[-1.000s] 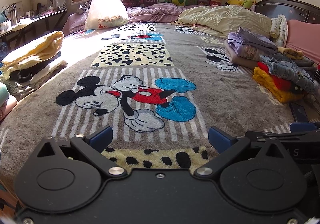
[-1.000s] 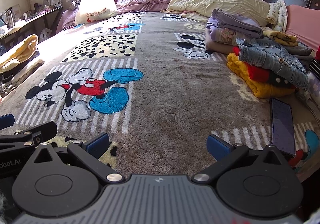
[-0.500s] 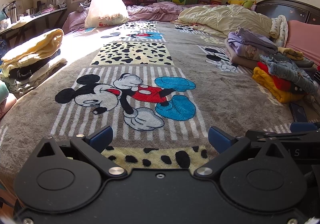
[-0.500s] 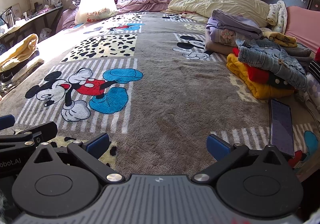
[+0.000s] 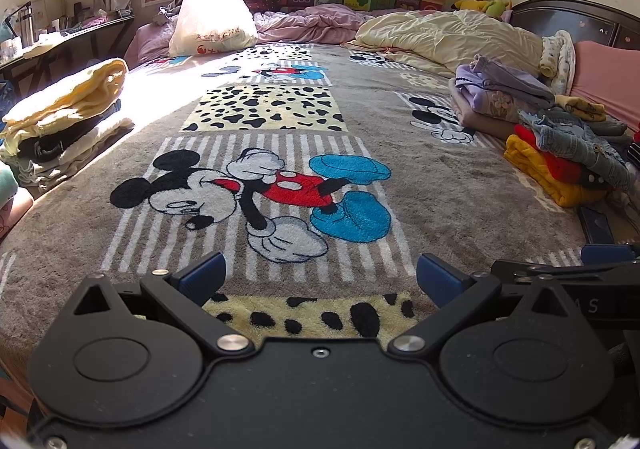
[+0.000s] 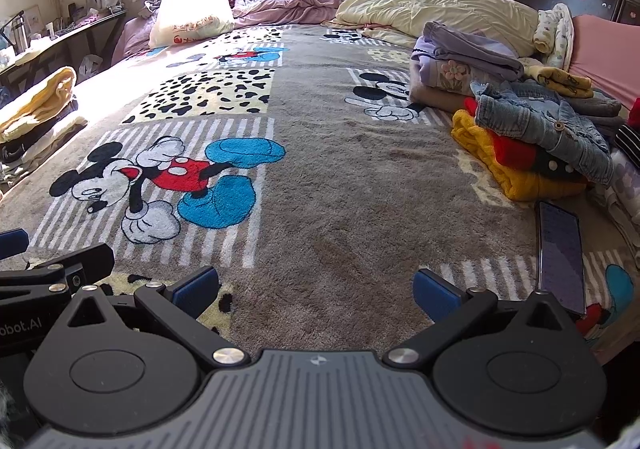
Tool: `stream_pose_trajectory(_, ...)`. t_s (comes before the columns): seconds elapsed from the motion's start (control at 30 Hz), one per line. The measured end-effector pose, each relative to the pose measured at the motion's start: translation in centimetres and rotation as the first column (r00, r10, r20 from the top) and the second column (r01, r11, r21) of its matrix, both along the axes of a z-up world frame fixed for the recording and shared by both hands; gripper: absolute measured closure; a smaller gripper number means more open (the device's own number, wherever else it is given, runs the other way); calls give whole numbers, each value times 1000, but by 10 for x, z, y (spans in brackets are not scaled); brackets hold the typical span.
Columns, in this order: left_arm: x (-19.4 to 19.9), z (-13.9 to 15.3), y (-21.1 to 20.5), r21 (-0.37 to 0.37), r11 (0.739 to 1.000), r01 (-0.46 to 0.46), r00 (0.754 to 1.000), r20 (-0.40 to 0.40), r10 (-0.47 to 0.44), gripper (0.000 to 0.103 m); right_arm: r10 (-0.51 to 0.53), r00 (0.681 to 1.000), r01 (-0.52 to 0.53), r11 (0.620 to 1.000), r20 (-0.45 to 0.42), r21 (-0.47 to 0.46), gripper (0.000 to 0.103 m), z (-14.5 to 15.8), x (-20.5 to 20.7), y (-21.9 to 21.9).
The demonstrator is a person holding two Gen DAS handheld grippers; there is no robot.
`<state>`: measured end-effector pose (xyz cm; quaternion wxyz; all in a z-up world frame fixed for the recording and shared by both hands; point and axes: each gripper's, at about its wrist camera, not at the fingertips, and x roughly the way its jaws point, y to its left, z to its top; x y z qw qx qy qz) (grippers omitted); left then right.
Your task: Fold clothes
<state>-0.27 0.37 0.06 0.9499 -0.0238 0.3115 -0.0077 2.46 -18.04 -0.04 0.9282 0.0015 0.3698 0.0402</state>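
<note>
Both grippers hover side by side over the near edge of a bed covered by a grey cartoon-mouse blanket (image 5: 432,185). My left gripper (image 5: 320,277) is open, its blue pads empty. My right gripper (image 6: 316,287) is open too, with nothing between its fingers. At the right lies a heap of unfolded clothes: a denim jacket (image 6: 548,125) on top of red and yellow garments (image 6: 516,177), with purple clothes (image 6: 460,57) behind. The same heap (image 5: 560,161) appears at the right of the left wrist view. A folded stack topped by a yellow piece (image 5: 64,109) sits at the bed's left edge.
A dark phone (image 6: 560,249) lies on the blanket near the right gripper. A white plastic bag (image 5: 212,25), a pink quilt (image 5: 312,21) and a cream duvet (image 5: 452,37) fill the far end. A pink pillow (image 6: 604,49) leans at the dark headboard; a table (image 5: 68,37) stands at left.
Both views have shifted only slightly; the left gripper has edged a little. Both grippers stay open and no garment has moved.
</note>
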Motion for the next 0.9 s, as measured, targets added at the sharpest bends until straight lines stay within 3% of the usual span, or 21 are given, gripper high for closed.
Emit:
stream_pose_trajectory(0.43,4,-2,-3,6,1000,-16,1000,-17,16,0,19,1000,-19,999,0,29,0,-6,6,-3)
stream_pose_trajectory(0.53,8,-2,-5,-6,1000,-14,1000,-11,14,0,25,1000,-23,993,-16,120,0,-11,12,-17)
stream_pose_trajectory(0.7,26,2,-15,-93,995,32,999,-22,-35,0,-13,1000,10,962,11,274,0,-17,21,-53)
stream_pose_trajectory(0.9,62,17,-53,-191,970,149,988,3,-151,0,-168,980,101,879,104,465,0,-18,29,-123)
